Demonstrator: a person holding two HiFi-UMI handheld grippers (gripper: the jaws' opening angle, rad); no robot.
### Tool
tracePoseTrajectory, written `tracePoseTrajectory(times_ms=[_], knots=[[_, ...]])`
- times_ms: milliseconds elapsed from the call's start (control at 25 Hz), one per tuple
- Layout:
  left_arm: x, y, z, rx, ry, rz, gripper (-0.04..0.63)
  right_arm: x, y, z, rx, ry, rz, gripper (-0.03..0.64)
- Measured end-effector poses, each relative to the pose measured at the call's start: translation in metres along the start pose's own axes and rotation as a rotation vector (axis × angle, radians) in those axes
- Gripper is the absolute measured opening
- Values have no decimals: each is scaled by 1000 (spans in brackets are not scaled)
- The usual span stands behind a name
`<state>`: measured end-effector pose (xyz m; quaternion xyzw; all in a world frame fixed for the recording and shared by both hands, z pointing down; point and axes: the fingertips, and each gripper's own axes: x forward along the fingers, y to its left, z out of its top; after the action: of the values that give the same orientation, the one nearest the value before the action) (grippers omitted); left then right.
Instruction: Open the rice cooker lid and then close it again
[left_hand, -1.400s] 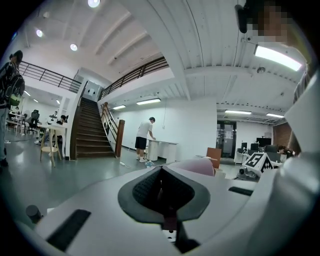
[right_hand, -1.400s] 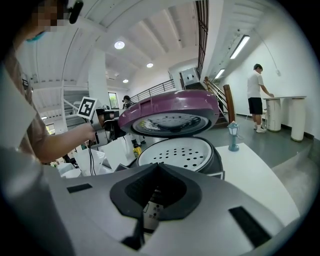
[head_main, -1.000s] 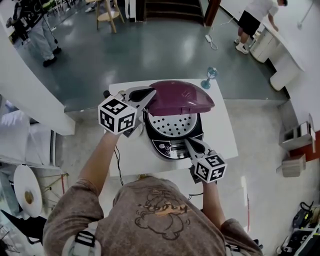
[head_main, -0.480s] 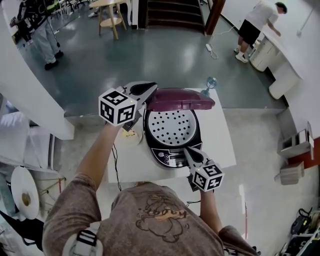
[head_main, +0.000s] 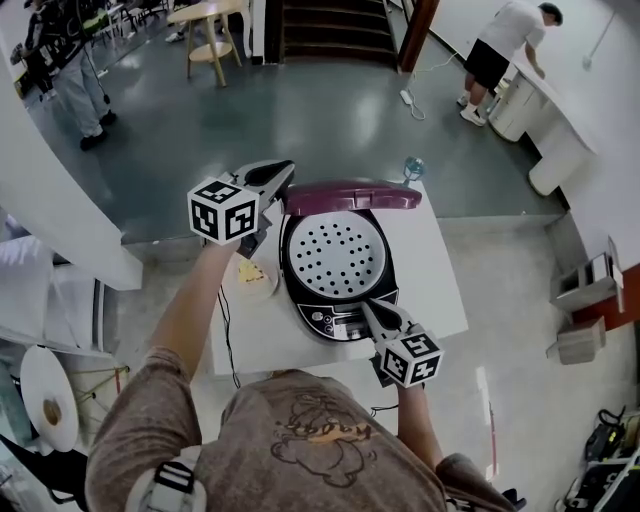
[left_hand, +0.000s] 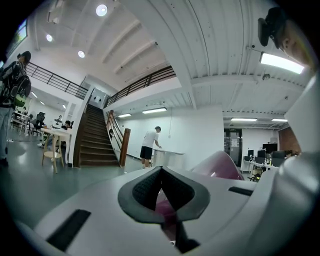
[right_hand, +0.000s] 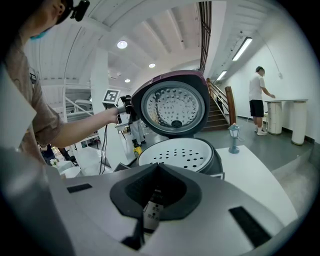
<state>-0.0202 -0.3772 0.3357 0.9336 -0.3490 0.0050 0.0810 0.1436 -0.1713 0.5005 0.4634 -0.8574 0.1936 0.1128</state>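
Cooker (head_main: 298, 298): mid-table (head_main: 440, 285), lid (head_main: 350, 195) hinged upright at back. Left gripper (head_main: 281, 172): fingers pressed together, tips at lid's left edge, pinching nothing. Right gripper (head_main: 371, 307): fingers together, resting on front panel (head_main: 335, 322). Closing, advised: steady base with right, ease lid forward slowly, press until latched.

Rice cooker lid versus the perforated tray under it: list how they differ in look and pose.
The lid stands raised at the back; the tray lies flat in the cooker. The lid is purple outside, shiny metal inside; the tray is pale with dark holes. Both are round.
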Motion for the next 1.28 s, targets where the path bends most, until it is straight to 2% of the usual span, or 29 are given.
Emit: tracePoseTrajectory(times_ms=[320,680,840,1280], knots=[[2,15,2,28,4,25,20,1,-1,-1,-2,-2,-5,3],[10,38,16,36,-46,30,20,1,-1,-1,-2,-4,-6,3],[15,51,13,50,-36,52,20,1,-1,-1,-2,-5,-7,3],[15,78,1,-9,-41,110,20,0,-1,-1,-10,-9,-19,3]])
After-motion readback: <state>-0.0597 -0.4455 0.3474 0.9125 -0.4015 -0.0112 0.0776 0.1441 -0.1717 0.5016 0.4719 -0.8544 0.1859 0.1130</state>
